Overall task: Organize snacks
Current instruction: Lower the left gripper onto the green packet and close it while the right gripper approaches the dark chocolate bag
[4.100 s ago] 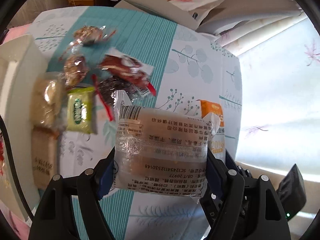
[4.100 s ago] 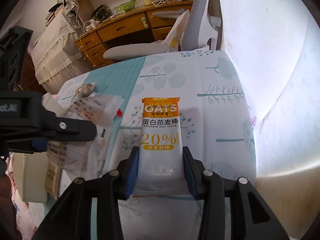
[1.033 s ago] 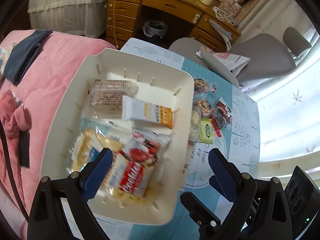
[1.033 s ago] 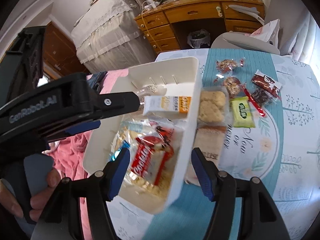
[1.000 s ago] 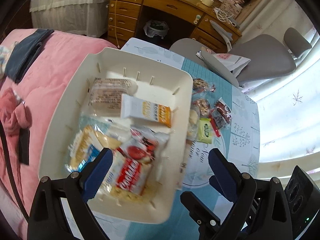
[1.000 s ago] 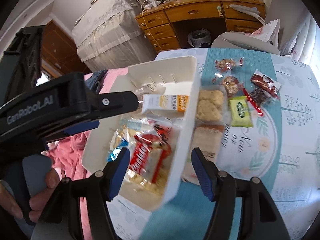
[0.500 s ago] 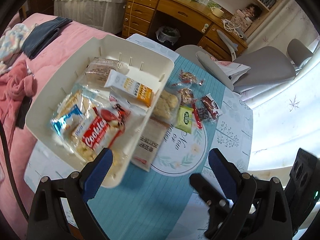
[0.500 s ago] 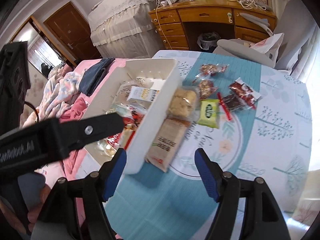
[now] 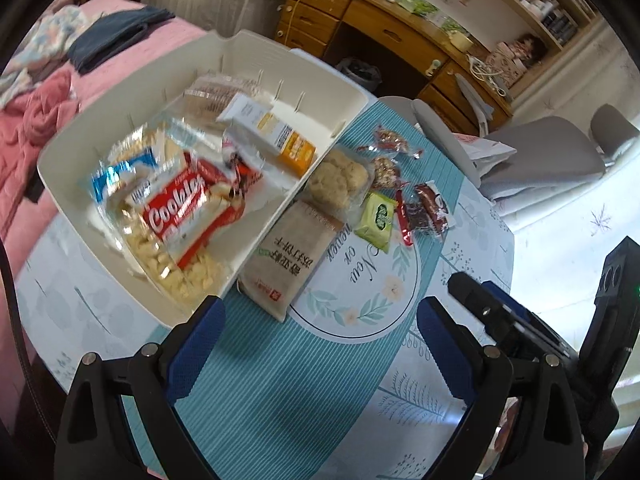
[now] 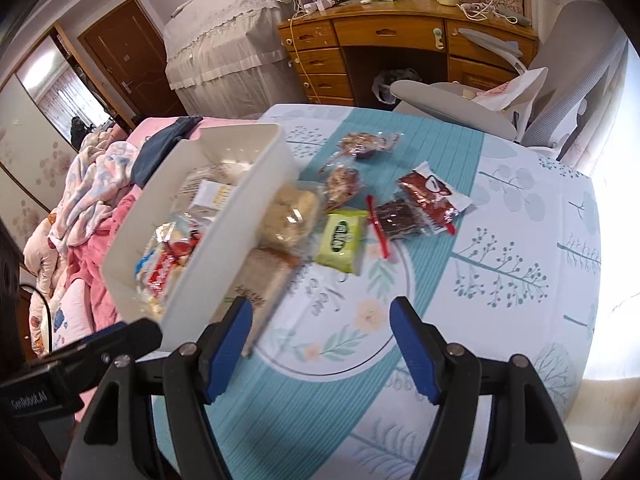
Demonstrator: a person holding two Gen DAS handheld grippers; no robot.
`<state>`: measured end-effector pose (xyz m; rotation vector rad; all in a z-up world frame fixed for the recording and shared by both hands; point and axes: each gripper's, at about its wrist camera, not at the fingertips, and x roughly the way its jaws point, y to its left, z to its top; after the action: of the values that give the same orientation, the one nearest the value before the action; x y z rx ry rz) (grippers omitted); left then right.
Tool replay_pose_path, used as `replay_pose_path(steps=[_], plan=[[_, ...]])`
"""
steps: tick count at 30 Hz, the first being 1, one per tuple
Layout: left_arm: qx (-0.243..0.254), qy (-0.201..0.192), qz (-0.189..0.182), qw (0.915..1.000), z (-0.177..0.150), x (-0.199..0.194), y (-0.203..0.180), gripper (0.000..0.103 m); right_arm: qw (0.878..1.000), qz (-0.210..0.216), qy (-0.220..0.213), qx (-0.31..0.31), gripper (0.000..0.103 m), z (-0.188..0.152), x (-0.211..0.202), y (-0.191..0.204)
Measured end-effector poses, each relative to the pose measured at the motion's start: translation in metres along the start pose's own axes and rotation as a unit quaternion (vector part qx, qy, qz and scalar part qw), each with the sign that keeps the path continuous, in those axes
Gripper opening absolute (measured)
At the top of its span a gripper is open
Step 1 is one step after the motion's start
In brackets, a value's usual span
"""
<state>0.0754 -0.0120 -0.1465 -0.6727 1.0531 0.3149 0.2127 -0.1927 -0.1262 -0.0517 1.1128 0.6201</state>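
Hovering over the tablecloth (image 9: 288, 380), left gripper (image 9: 320, 344) and right gripper (image 10: 320, 348), jaws wide apart and empty on each. At ten o'clock, white basket (image 9: 256, 52) holding cookies pack (image 9: 180, 208) and oat bar (image 9: 272, 132). At twelve o'clock, just beside its wall, brown biscuit packet (image 9: 288, 256), green snack (image 10: 340, 240), dark red wrappers (image 10: 432, 196).

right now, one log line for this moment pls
left tongs: open, empty | right tongs: open, empty | bin: part filled | green packet: on table
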Motion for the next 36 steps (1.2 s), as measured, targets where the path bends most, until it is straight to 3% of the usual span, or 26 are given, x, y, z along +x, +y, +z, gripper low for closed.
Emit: replay_pose_path(steps=[5,11,21,28,36], plan=[[-0.012,-0.024,0.002,0.9996,-0.010,0.016,0.002,0.096,0.999,-0.013,-0.018,-0.027,0.072,0.002,0.015,-0.012],[0.009,-0.055,-0.017,0.9983,-0.015,0.037,-0.014,0.096,0.995,-0.040,-0.063,-0.063,0.072,0.004,0.036,-0.026],[0.052,-0.070,-0.007,0.9961,0.004,0.084,-0.047,0.096,0.986,-0.059,-0.121,-0.099,0.072,0.015,0.066,-0.046],[0.081,-0.088,-0.006,0.9928,0.018,0.115,-0.062,0.093,0.986,-0.064,-0.111,-0.109,0.072,0.027,0.086,-0.060],[0.141,-0.089,0.026,0.9857,0.024,0.138,-0.075,0.091,0.993,-0.030,-0.074,-0.087,0.072,0.041,0.099,-0.080]])
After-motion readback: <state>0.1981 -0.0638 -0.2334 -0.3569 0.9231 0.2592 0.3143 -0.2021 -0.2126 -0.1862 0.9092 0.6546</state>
